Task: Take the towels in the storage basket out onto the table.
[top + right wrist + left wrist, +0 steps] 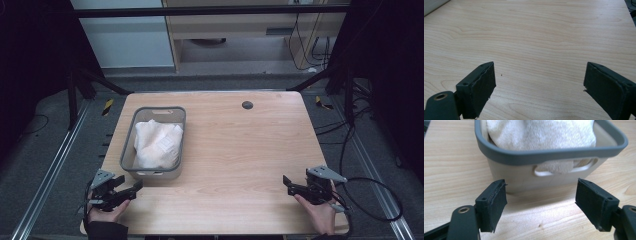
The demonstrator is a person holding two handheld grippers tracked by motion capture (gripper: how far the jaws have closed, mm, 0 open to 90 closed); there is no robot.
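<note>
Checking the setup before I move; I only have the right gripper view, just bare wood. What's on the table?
Observer: A grey basket sits at the table's left side, near the left gripper.
Operator: Anything in it?
Observer: A white towel, bunched up, filling most of it.
Operator: Left gripper holding anything?
Observer: No. Its jaws are open, nothing between them, pointing at the basket's near wall with the handle slot.
</note>
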